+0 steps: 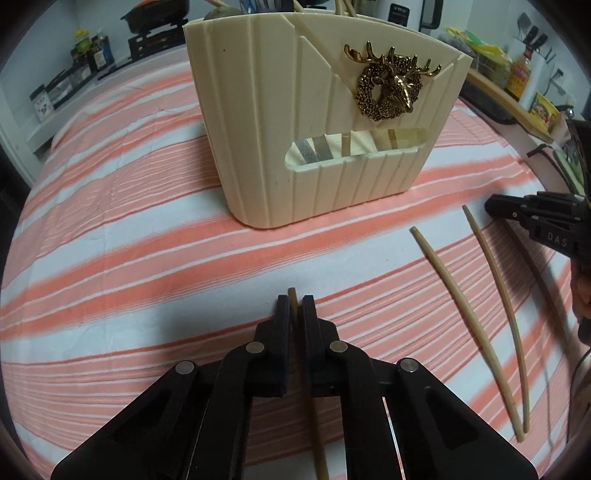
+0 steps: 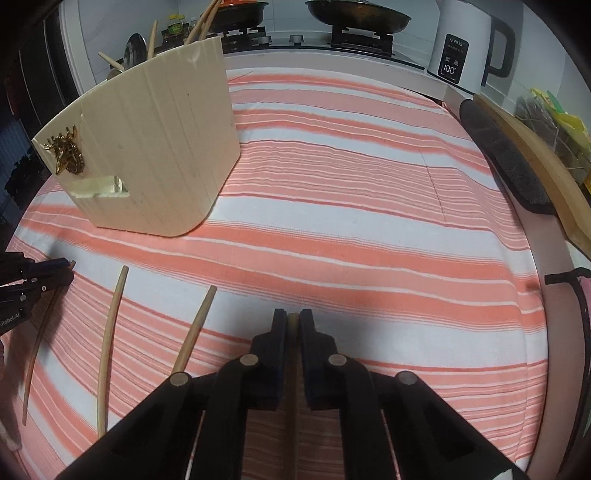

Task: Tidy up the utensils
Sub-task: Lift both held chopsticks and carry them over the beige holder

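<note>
A cream utensil holder (image 1: 295, 129) with a gold deer emblem (image 1: 388, 85) stands on the striped cloth, with several sticks rising out of its top. My left gripper (image 1: 293, 301) is shut on a wooden chopstick (image 1: 318, 435) just in front of the holder. Two loose chopsticks (image 1: 465, 314) (image 1: 504, 295) lie side by side to its right. In the right wrist view, my right gripper (image 2: 293, 317) is shut on another chopstick (image 2: 293, 424), right of the same loose pair (image 2: 194, 332) (image 2: 109, 343). The holder (image 2: 155, 147) stands at the far left there.
A pink and white striped cloth (image 2: 369, 221) covers the counter. A white kettle (image 2: 461, 48) and a pan on the stove (image 2: 358, 16) stand at the back. A wooden board (image 2: 535, 158) and a dark pad (image 2: 506, 151) line the right edge. Bottles (image 1: 517, 74) stand behind them.
</note>
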Demonstrator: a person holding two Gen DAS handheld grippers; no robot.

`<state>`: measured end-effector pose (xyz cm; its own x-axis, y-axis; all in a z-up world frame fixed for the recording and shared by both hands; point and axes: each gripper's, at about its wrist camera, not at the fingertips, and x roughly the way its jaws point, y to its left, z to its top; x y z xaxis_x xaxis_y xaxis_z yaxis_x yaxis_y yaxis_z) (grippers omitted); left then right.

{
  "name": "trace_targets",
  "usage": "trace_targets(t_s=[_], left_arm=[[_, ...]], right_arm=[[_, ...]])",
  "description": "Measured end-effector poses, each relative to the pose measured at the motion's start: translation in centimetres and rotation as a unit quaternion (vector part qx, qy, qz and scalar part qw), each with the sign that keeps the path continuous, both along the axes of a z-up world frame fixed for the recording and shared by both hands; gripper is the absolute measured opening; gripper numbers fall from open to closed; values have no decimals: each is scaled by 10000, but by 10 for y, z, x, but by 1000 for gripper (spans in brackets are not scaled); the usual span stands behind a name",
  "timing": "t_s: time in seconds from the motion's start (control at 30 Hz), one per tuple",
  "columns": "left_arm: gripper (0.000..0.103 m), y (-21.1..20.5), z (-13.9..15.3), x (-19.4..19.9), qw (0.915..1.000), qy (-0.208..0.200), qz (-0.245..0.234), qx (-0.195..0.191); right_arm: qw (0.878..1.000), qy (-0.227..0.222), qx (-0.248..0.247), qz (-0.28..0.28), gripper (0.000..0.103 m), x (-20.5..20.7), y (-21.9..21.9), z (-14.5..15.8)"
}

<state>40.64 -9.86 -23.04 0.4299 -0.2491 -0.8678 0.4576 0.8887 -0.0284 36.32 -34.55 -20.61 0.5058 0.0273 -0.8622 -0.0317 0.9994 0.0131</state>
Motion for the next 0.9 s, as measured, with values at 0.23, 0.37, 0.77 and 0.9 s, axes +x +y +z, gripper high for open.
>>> trace_targets(t_s=[0.23, 0.37, 0.77, 0.9], left_arm=[[3, 17, 42, -20, 9977, -491, 98, -465], [3, 31, 86, -42, 9928, -851, 110, -835], [3, 71, 188, -95, 9698, -1615, 124, -1821], [3, 74, 208, -102, 9637, -1783, 95, -1985]], right_arm=[[9964, -534, 655, 35, 7, -19, 0, 35], [9924, -887, 830, 217, 7, -40, 9, 74], [9725, -2024, 1037, 497, 7, -104, 20, 174], [9662, -2304, 1053, 477, 7, -109, 20, 197]])
